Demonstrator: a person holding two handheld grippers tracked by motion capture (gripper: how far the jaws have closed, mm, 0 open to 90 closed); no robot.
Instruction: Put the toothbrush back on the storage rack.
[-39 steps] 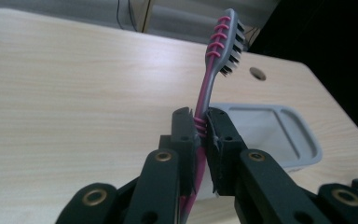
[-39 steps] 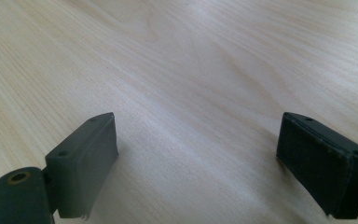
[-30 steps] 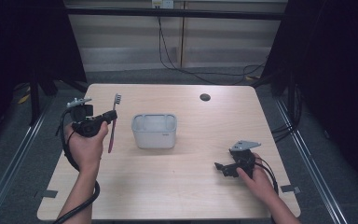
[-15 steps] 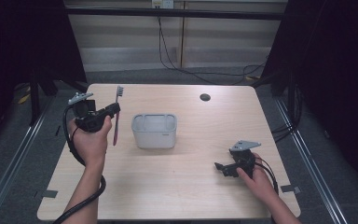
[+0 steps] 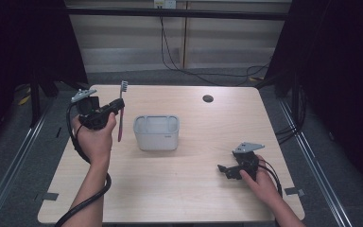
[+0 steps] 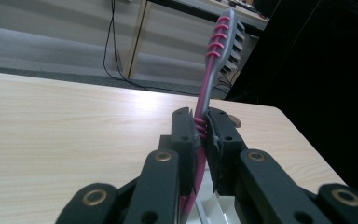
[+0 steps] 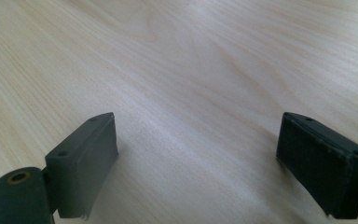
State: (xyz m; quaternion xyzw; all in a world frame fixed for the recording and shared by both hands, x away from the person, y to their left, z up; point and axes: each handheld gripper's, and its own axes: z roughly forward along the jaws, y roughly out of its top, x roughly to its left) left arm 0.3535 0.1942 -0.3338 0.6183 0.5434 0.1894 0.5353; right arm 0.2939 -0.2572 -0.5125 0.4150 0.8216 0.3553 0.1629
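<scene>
Left gripper [image 5: 115, 108] is clamped on a pink and grey plastic toothbrush [image 5: 121, 109], held bristles-up just left of the small grey rectangular plastic bin [image 5: 156, 133]. Right gripper [image 5: 224, 170] sits low over the light wooden table [image 5: 208, 137] near its front right, jaws wide apart.

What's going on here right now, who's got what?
A person works at the table with a gripper in each hand. The left gripper has its jaws shut on a toothbrush, gripped partway along the handle and held upright above the table's left side, bristles up. A grey bin stands just beside it on the table. The right gripper sits low at the table's near right with its jaws open and nothing between them.
</scene>
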